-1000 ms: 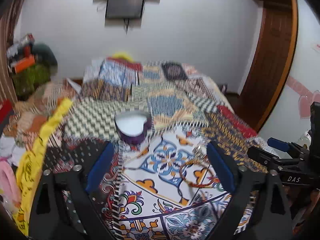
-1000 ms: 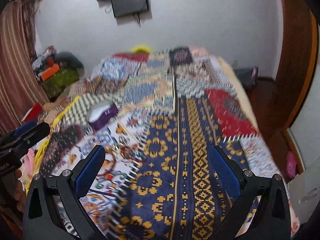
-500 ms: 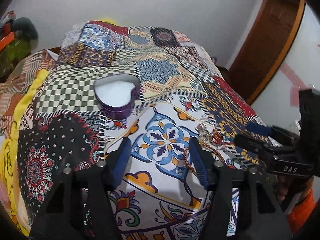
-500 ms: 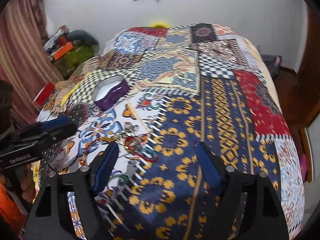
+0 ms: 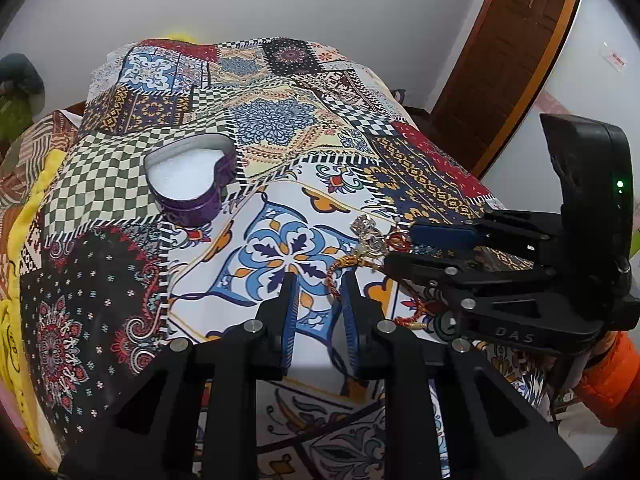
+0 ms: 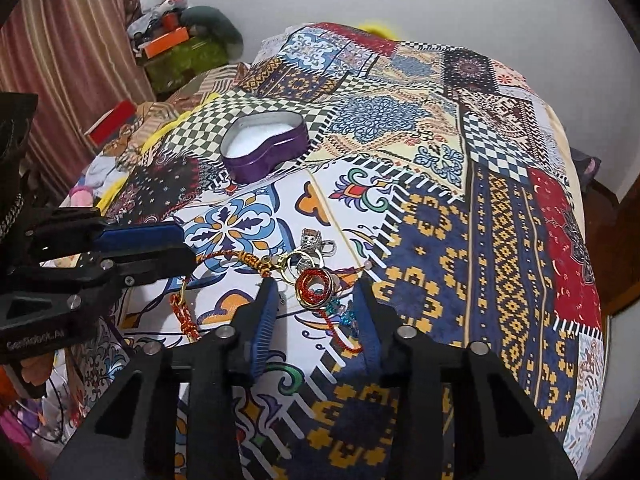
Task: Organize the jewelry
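Both grippers hover part-open and empty over tangled jewelry (image 6: 312, 276) on the bed (image 6: 500, 208). The left gripper (image 5: 316, 280) flanks a red-gold bracelet (image 5: 340, 268); the right gripper (image 6: 316, 288) brackets a red ring (image 6: 314, 286). The heart-shaped tin (image 5: 190, 178) waits open, likely their destination.

The quilt (image 6: 432, 216) is matt printed cloth, patchwork all over. The heart tin (image 6: 266, 148) looks like glossy purple metal with a soft white pad inside. Rings (image 6: 316, 242) are shiny metal, and the bracelet (image 5: 340, 276) is rough red-gold thread. Both grippers, left (image 5: 316, 280) and right (image 6: 316, 292), are matt black plastic with ribbed blue pads (image 6: 262, 334). The door (image 5: 516, 56) is dark wood.
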The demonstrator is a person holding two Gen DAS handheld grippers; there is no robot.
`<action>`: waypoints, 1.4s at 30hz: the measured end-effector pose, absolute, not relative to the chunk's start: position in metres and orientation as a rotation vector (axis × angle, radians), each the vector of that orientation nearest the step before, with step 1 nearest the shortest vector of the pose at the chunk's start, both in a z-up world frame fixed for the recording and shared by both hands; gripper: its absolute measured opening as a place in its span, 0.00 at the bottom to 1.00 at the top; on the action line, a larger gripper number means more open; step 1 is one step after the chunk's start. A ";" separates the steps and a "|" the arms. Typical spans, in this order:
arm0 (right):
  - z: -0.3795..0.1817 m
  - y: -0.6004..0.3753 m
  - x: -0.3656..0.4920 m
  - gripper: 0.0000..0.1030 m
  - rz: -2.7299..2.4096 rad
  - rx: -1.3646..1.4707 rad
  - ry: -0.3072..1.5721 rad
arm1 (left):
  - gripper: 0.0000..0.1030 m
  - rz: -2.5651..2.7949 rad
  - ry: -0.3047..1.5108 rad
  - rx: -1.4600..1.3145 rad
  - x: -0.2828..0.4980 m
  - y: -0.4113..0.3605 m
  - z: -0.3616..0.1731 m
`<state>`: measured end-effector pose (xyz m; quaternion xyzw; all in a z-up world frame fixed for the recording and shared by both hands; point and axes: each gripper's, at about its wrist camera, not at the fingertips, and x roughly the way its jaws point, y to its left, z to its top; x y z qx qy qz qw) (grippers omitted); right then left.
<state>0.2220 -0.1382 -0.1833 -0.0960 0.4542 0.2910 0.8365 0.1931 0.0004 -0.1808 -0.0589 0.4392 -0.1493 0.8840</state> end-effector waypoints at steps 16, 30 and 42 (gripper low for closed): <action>-0.175 -0.132 0.221 0.26 0.638 -0.249 0.933 | 0.06 -0.331 0.939 -0.136 0.198 -0.002 -0.198; -0.184 -0.123 0.222 0.15 0.639 -0.289 0.958 | 0.01 -0.332 0.929 -0.153 0.190 0.008 -0.193; -0.155 -0.141 0.213 0.13 0.632 -0.207 0.879 | 0.20 -0.320 0.970 -0.155 0.196 0.005 -0.194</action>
